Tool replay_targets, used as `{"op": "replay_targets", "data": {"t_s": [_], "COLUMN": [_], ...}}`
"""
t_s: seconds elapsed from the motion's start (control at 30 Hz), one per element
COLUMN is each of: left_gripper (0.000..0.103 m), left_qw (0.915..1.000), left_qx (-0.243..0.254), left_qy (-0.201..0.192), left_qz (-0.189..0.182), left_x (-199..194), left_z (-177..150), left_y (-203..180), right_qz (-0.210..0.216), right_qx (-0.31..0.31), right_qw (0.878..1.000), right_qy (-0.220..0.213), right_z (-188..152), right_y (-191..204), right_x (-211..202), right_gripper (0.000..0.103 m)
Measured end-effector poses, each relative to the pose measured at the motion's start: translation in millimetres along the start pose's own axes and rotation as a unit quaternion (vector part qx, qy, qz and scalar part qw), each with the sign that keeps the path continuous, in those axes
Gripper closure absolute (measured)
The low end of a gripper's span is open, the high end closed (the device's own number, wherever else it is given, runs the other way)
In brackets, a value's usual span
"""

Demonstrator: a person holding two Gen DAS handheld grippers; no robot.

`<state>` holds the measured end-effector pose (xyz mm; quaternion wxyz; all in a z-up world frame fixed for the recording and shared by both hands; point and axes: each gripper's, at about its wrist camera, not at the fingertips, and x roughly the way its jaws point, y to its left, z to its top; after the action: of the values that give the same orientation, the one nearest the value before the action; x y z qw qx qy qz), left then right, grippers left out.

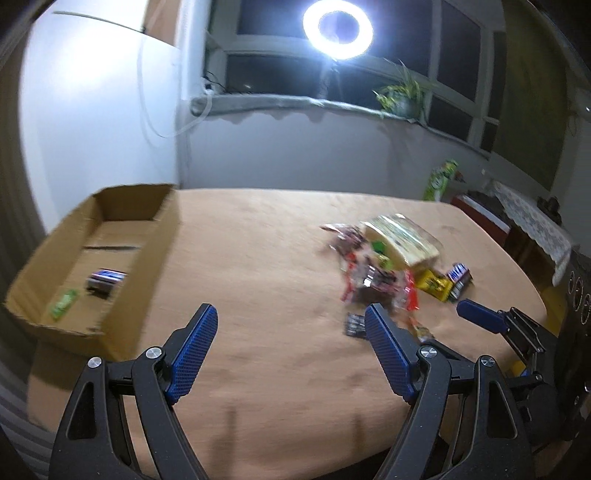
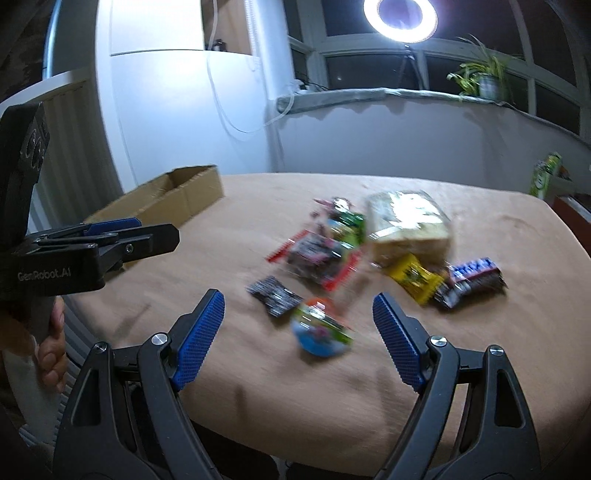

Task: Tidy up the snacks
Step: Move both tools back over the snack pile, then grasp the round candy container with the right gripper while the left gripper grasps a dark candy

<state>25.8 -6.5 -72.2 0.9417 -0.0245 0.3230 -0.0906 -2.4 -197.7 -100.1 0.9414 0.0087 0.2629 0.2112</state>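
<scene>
A heap of snack packets [image 2: 332, 247] lies on the tan tablecloth, with a big clear bag [image 2: 410, 221], a yellow packet [image 2: 413, 278], a dark Snickers bar [image 2: 472, 280], a small black packet [image 2: 275, 295] and a round blue-green sweet [image 2: 321, 330]. The heap also shows in the left wrist view [image 1: 380, 273]. My right gripper [image 2: 299, 306] is open and empty, just short of the round sweet. My left gripper [image 1: 291, 317] is open and empty over bare cloth. The cardboard box [image 1: 92, 258] at the left holds a green bar [image 1: 64, 302] and a blue packet [image 1: 105, 278].
The box also shows in the right wrist view [image 2: 184, 195], behind the left gripper's body [image 2: 92, 247]. A ring light [image 1: 338, 27] and a potted plant [image 1: 400, 96] stand at the window sill. A green carton [image 1: 439, 181] and side furniture [image 1: 517, 221] lie beyond the table's right edge.
</scene>
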Motion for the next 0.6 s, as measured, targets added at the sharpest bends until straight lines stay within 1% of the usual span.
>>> {"op": "replay_targets", "data": {"t_s": [0.1,0.2,0.27,0.3,0.33,0.47,0.57,0.6], "left_gripper": [0.021,0.021,0.021,0.021,0.021,0.021,0.021,0.021], "left_qw": [0.9997,0.9987,0.9981,0.9976,0.9971,0.9958,0.9957,0.9956], "left_qx": [0.016,0.035,0.043,0.047,0.052,0.065,0.061,0.06], "left_qy": [0.012,0.024,0.031,0.034,0.038,0.047,0.053,0.056], "left_qz": [-0.012,-0.027,-0.032,-0.036,-0.041,-0.043,-0.045,-0.046], "left_x": [13,27,35,39,43,56,63,65], "left_z": [-3,-6,-7,-8,-9,-13,-16,-16], "left_y": [-16,-32,-39,-42,-44,-50,-49,-49], "right_qz": [-0.009,-0.008,-0.009,-0.008,-0.007,-0.007,-0.005,-0.005], "right_qx": [0.004,0.003,-0.003,-0.006,-0.01,-0.026,-0.039,-0.043], "right_qw": [1.0,1.0,1.0,1.0,1.0,0.999,0.999,0.999], "right_qy": [0.005,0.015,0.02,0.023,0.025,0.028,0.027,0.027], "right_z": [-8,-12,-15,-17,-18,-20,-19,-19], "right_y": [-11,-18,-19,-19,-19,-17,-13,-12], "right_x": [1,5,8,9,11,16,21,23], "right_gripper": [0.018,0.018,0.021,0.026,0.029,0.033,0.035,0.037]}}
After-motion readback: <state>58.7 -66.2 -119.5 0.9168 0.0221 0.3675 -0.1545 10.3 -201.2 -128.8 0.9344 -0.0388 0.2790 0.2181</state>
